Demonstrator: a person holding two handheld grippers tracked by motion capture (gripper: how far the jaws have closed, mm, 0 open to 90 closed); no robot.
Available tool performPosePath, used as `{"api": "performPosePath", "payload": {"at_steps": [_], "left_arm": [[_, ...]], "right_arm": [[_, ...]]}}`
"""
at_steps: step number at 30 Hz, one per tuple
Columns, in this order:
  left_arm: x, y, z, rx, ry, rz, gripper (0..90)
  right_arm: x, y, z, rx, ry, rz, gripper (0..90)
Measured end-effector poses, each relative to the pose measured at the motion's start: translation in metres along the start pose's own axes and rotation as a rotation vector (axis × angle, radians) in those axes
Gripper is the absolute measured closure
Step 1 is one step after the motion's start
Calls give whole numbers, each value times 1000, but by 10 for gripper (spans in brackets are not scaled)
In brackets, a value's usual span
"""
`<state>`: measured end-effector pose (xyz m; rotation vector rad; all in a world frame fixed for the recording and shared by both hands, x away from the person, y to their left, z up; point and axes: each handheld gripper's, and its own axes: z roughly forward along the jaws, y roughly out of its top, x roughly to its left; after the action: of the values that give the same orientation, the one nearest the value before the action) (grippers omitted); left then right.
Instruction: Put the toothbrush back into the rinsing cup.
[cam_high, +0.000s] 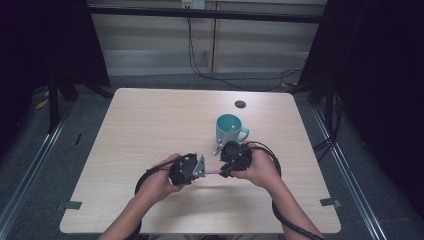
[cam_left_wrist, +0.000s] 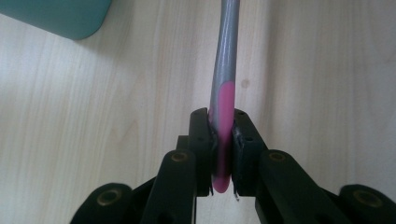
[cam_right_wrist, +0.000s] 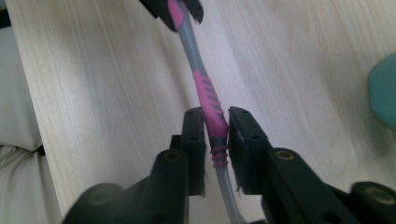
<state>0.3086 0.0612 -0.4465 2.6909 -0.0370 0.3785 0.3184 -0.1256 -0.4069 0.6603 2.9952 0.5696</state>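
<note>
A grey and pink toothbrush (cam_high: 212, 172) hangs level just above the table, held between my two grippers. My left gripper (cam_high: 200, 172) is shut on the pink end of its handle (cam_left_wrist: 224, 56). My right gripper (cam_high: 223, 171) is shut on the ribbed pink grip (cam_right_wrist: 196, 60) farther along. In the left gripper view the jaws of that gripper (cam_left_wrist: 223, 135) pinch the handle from both sides. The jaws in the right gripper view (cam_right_wrist: 216, 126) press on the grip, and the left gripper's tips (cam_right_wrist: 175, 9) show at the top. A teal mug (cam_high: 228, 128) stands upright just behind the right gripper.
The light wooden table (cam_high: 140, 130) has a dark round grommet (cam_high: 240, 104) near its far edge. Black cables (cam_high: 200, 70) run over the floor beyond the table. The mug's edge appears in the gripper views (cam_left_wrist: 60, 16) (cam_right_wrist: 385, 93).
</note>
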Motion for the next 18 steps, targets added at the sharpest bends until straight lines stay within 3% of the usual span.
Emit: {"api": "performPosePath", "payload": {"at_steps": [4, 6, 7, 8, 9, 12, 14, 18], "left_arm": [[0, 0, -1, -1, -8, -8, 814], [0, -1, 0, 7, -13, -13, 814], [0, -2, 1, 4, -15, -29, 814], [1, -2, 1, 6, -14, -21, 814], [2, -4, 2, 2, -16, -42, 814], [4, -6, 2, 0, -20, -68, 814], [6, -8, 2, 2, -24, -83, 814], [11, -13, 0, 12, -31, -117, 814]], "right_arm": [[-1, 0, -1, -17, 0, 8, 712], [-3, 0, -2, -31, -23, 29, 567], [-3, 0, -2, -31, -23, 29, 567], [-4, -1, -4, -47, -31, 46, 507], [-7, -1, -8, -93, -57, 77, 418], [-8, -2, -12, -116, -62, 85, 384], [-10, -2, -14, -117, -59, 111, 364], [-14, -6, -21, -172, -71, 166, 318]]}}
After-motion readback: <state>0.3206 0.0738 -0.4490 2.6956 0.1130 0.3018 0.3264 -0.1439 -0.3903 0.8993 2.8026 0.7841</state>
